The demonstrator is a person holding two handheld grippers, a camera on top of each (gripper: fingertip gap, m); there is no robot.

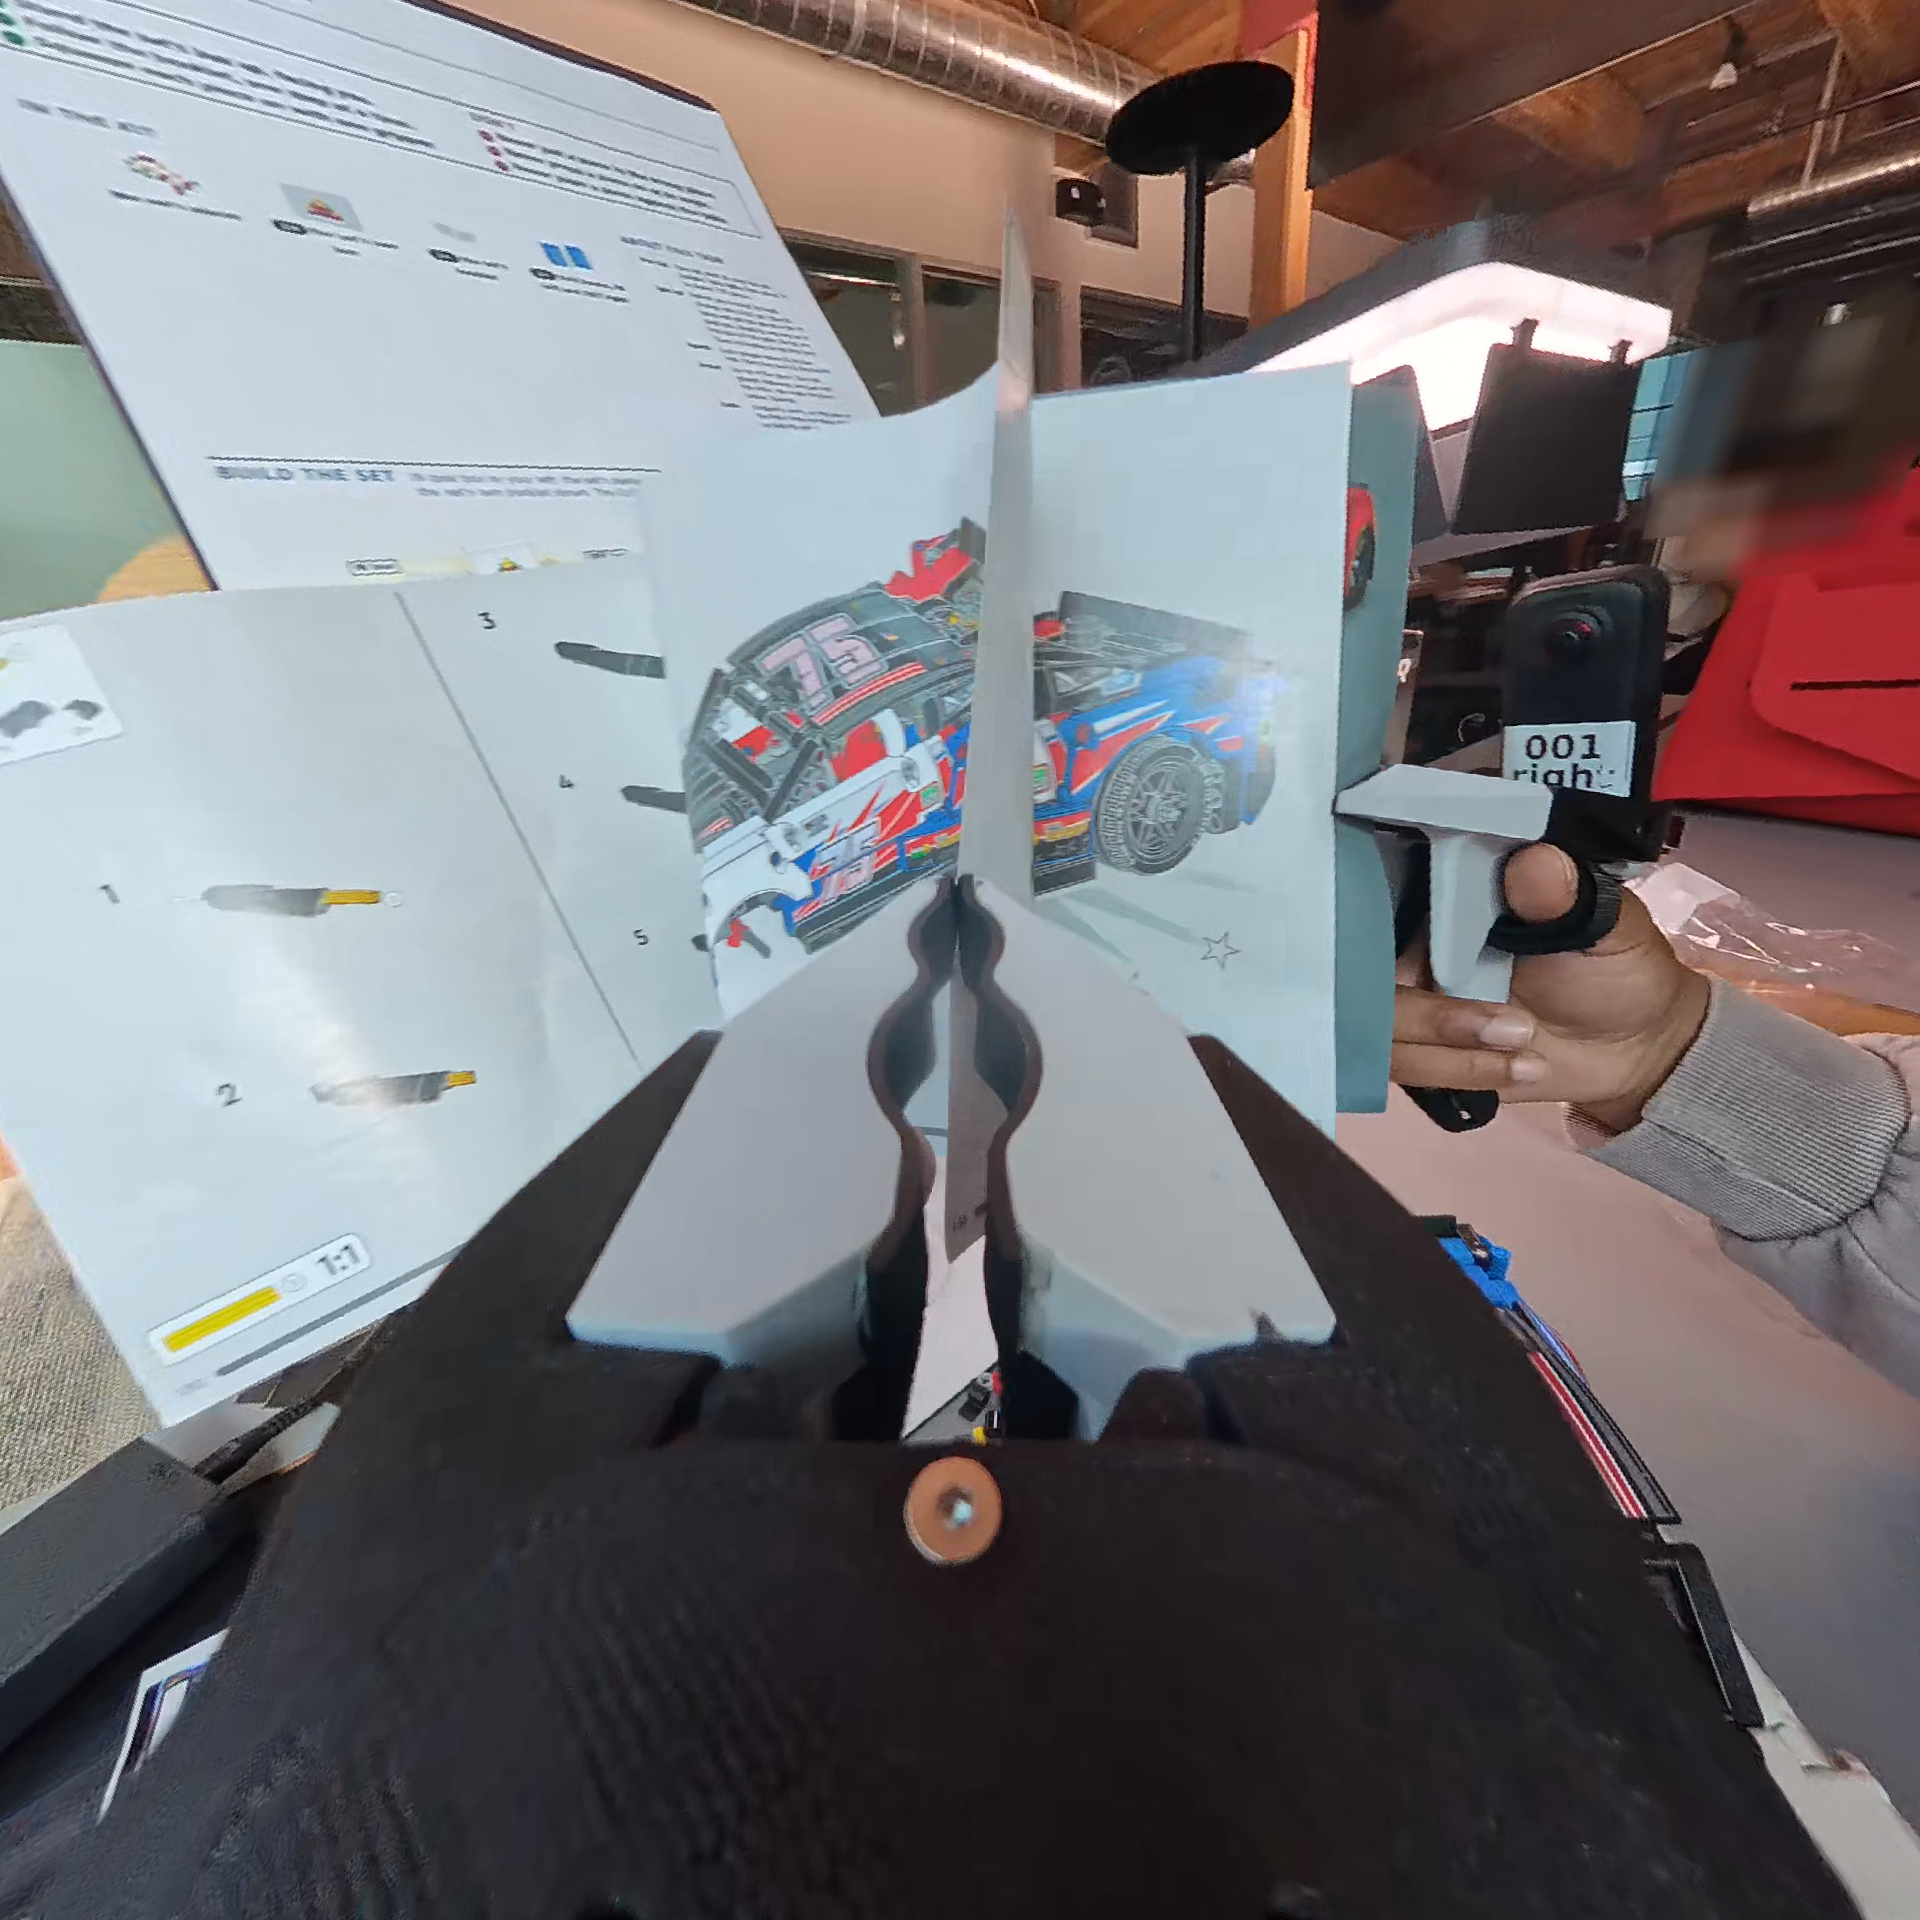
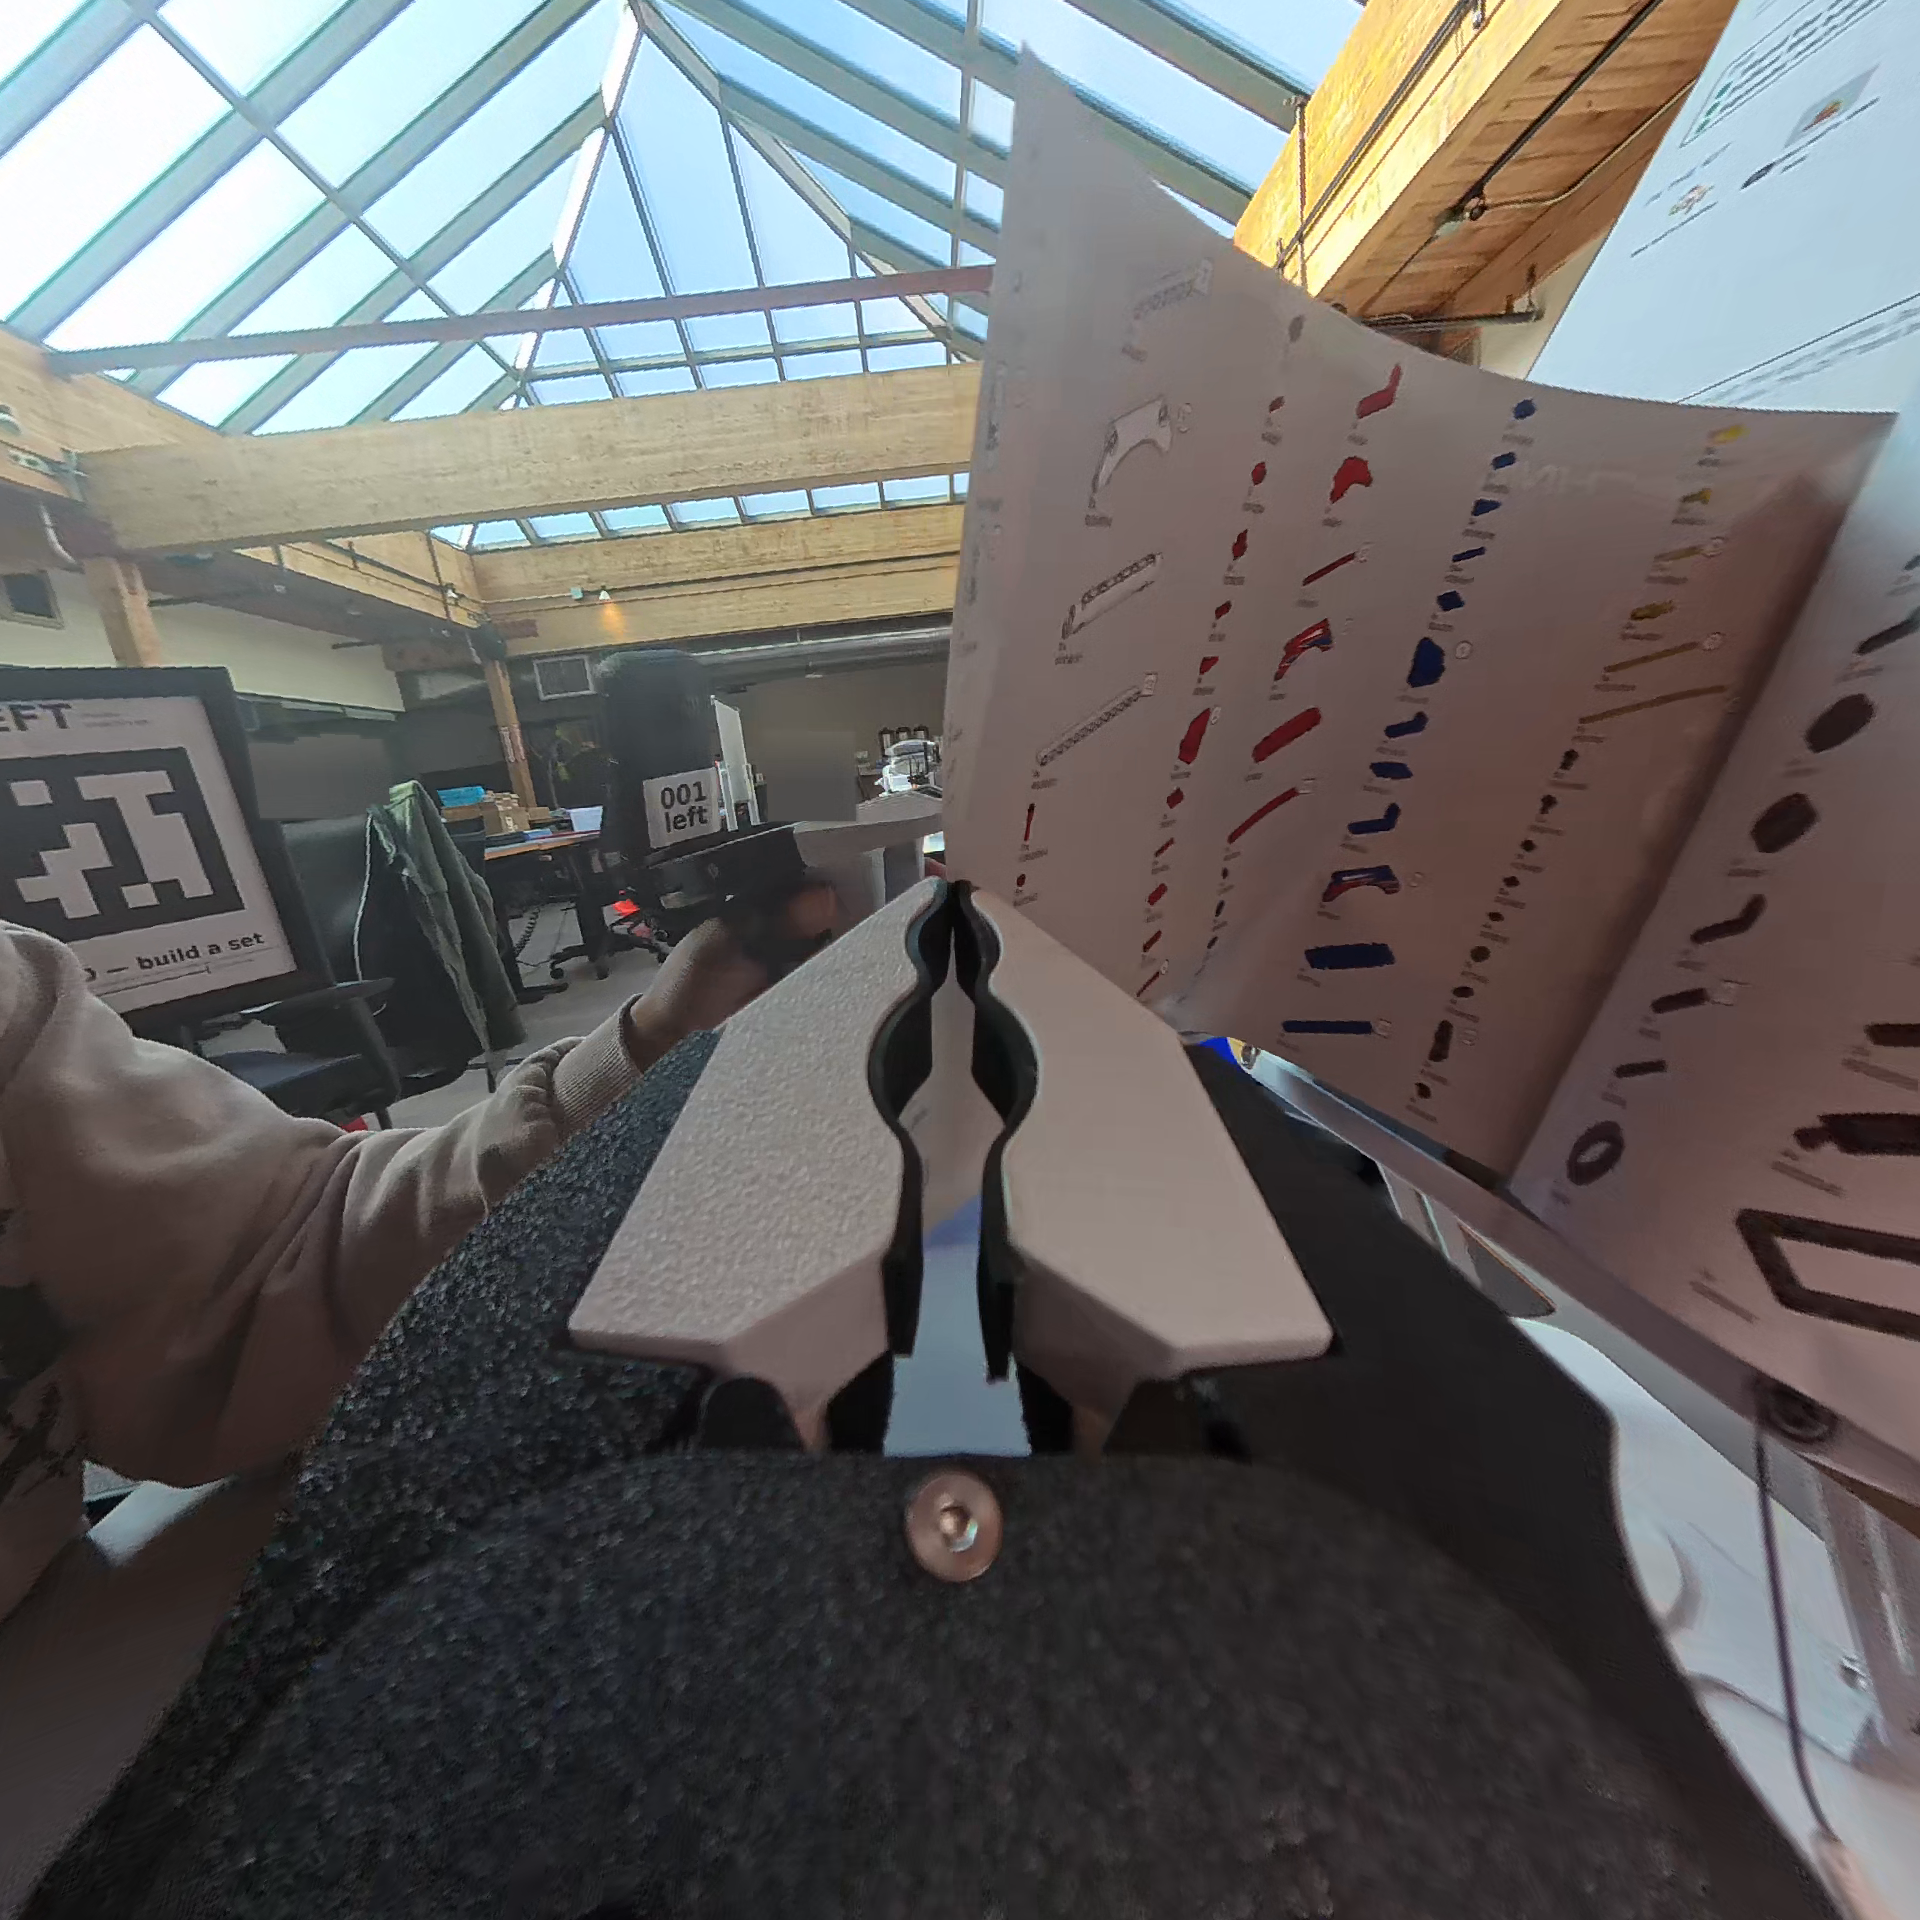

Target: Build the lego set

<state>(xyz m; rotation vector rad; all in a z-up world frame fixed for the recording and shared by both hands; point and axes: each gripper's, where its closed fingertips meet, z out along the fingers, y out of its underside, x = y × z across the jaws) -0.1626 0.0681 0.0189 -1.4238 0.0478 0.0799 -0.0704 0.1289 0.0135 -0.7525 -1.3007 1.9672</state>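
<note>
One white paper instruction booklet (image 1: 312, 883) fills mid-frame, pages fanned. Left grey-fingered gripper (image 1: 961, 894) at centre clamps one upright page edge-on. Right grey-fingered gripper (image 2: 956, 899) pinches another page beside the parts list; one hand (image 1: 1538, 997) at right edge.

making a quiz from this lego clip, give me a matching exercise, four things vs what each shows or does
Things:
1. left gripper
2. right gripper
3. flat white booklet page
4. upright white booklet page

States:
A. printed with a red, white and blue race car
B. fingers shut on a thin sheet seen edge-on
C. numbered build steps
D. fingers shut beside a parts-list page

Pairs: 1-B, 2-D, 3-C, 4-A
</note>
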